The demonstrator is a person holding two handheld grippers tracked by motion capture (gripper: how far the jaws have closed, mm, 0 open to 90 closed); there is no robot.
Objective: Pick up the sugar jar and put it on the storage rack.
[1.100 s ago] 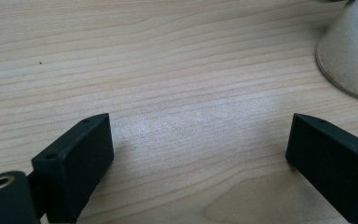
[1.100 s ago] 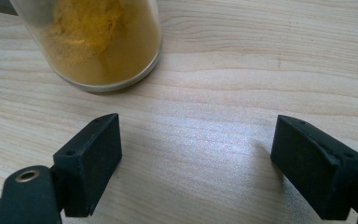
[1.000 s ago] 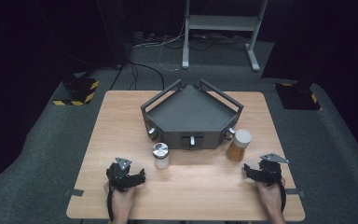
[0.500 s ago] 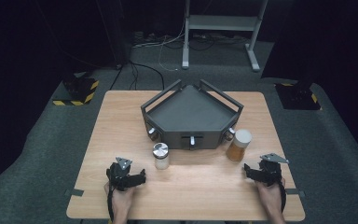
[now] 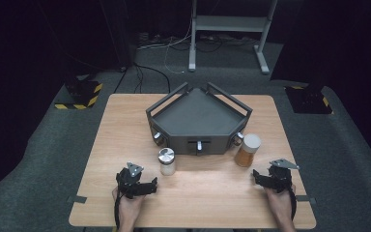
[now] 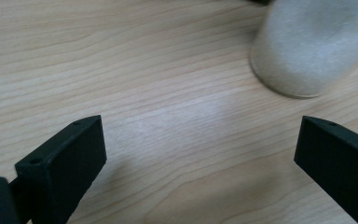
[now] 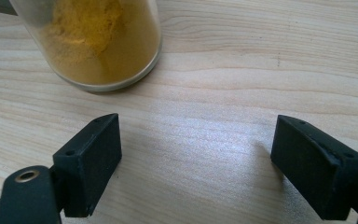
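Note:
A glass jar of white powder with a silver lid [image 5: 166, 161] stands in front of the dark grey tray [image 5: 198, 116]. In the left gripper view this jar [image 6: 307, 46] is ahead and to the right of the jaws. My left gripper [image 5: 149, 182] [image 6: 198, 128] is open low over the wood; its jaws have just been opening, with nothing between them. A jar of orange powder with a white lid [image 5: 248, 150] [image 7: 98, 42] stands by the tray's front right corner. My right gripper [image 5: 258, 175] [image 7: 196, 122] is open just short of it, holding nothing.
The five-sided tray has raised rails and small knobs on its front faces, and sits mid-table on the wooden table [image 5: 125, 125]. Bare wood lies between the two hands along the near edge. Dark carpet, cables and a metal stand lie beyond the table.

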